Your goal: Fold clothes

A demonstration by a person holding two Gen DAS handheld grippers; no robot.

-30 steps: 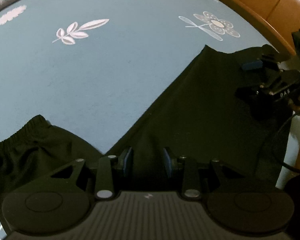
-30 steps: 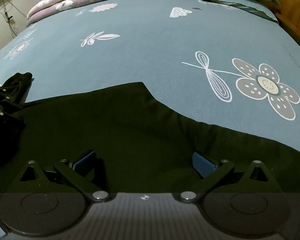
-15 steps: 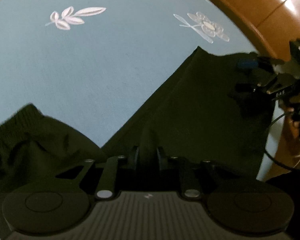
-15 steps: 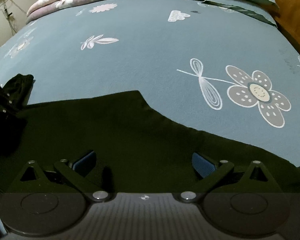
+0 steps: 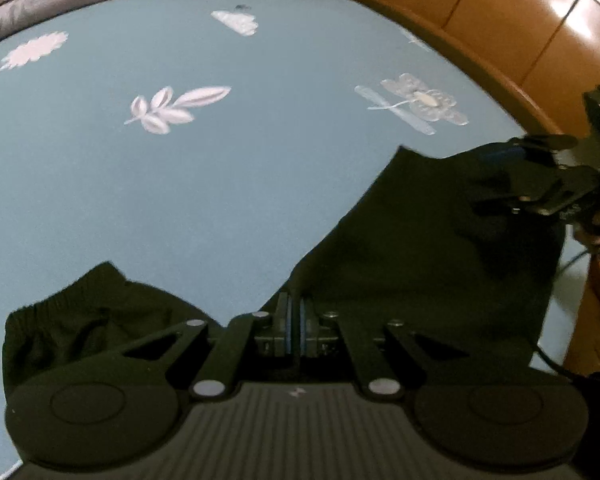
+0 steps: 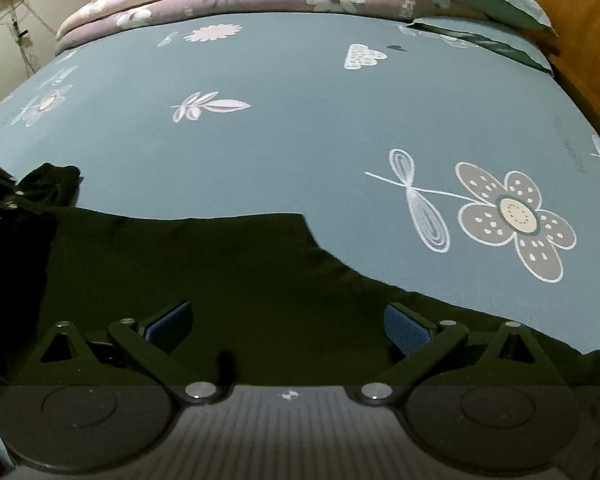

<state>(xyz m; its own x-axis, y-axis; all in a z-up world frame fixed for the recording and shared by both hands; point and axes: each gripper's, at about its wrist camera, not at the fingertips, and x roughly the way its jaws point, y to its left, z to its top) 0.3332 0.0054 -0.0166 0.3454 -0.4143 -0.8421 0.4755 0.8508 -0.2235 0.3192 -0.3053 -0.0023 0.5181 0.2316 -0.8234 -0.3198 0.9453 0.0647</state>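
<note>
Black trousers (image 5: pixel 420 248) lie flat at the near edge of the blue bedsheet (image 5: pixel 180 184), long axis running across between the two hands. Left gripper (image 5: pixel 294 320) has just been closing, now pinched on the cloth's edge (waistband bunched off to its left). Right gripper (image 6: pixel 288 326) hovers over the other leg, pads (image 6: pixel 404 326) wide apart, nothing clamped.

Dim, softly blurred fisheye views; headboard (image 5: pixel 548 20) glare.

A dark, near-black cloth garment (image 5: pixel 420 240) lies spread on the blue floral bedsheet (image 5: pixel 180 200); its elastic-gathered end (image 5: pixel 60 320) rumpled.
</note>
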